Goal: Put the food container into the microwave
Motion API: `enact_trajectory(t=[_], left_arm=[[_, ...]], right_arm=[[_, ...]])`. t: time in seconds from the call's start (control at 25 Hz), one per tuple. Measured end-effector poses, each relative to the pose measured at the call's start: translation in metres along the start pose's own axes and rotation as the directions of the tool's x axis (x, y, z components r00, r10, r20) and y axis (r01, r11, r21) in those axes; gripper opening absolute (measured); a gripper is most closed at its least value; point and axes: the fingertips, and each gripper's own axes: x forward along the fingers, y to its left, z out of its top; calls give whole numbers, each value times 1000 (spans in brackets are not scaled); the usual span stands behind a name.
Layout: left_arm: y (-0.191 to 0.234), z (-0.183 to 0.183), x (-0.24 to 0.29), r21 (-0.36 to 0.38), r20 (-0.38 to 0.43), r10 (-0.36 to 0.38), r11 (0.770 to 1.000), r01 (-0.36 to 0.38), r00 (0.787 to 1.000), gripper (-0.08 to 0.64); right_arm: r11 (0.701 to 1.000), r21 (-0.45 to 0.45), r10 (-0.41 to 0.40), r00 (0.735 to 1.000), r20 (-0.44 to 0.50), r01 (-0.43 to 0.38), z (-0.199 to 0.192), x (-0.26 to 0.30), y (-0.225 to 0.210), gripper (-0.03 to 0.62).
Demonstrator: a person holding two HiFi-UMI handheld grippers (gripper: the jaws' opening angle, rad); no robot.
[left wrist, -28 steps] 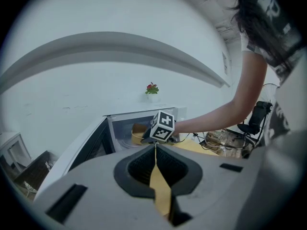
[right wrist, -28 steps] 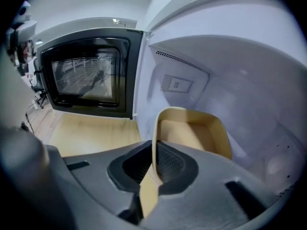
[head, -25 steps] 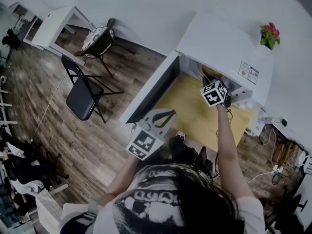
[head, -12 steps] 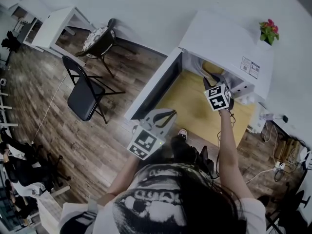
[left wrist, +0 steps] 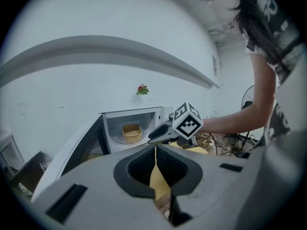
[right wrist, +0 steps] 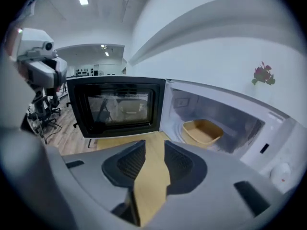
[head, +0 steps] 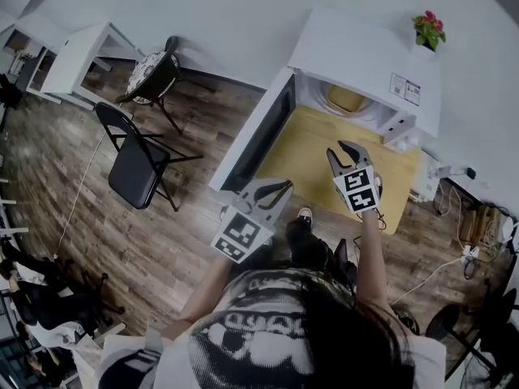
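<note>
Food container (head: 344, 98) (left wrist: 132, 132) (right wrist: 203, 131), tan and open-topped, sat inside the microwave (head: 366, 49) (left wrist: 159, 113) (right wrist: 277, 128), on the floor of the cavity, nothing touching it. Microwave door (head: 258, 140) (left wrist: 72, 145) (right wrist: 115, 107) was swung fully open to the left, dark glass panel facing out. Small plant w/ red flowers (head: 428, 29) (left wrist: 142, 89) (right wrist: 263, 74) stood on top of the microwave at the far right corner. The whole unit sat on a wooden table (head: 320, 173).

Right gripper (head: 342, 152) (left wrist: 152, 139) (right wrist: 153, 164) hovered over the table just in front of the cavity, clear of the container, pointed at the opening. Its jaws stood a little apart, a narrow gap w/ only tabletop showing through, nothing in them.

Left gripper (head: 274, 197) (left wrist: 156, 169) hung lower and nearer the person, by the open door's outer edge. Jaws were drawn together to a hairline slit at the tips, empty.

Off left on the wood floor: black folding chair (head: 134, 164), a round-seat chair (head: 158, 70) behind it, and a white desk (head: 77, 51) at the far corner.
</note>
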Motion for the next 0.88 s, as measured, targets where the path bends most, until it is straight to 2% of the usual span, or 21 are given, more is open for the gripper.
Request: enact_trajectory(t=[0.48,0.88], left_arm=[[-36,-21,-35,48,13,-130,990,129,991,6],[-57,-51,-98,85,8,-208,975,207,978,6]], right_arm=[[990,129,-66,998,6,65,-28,-84,96,95],[966,203,-174,983,59,159,-21,-132,175,61]])
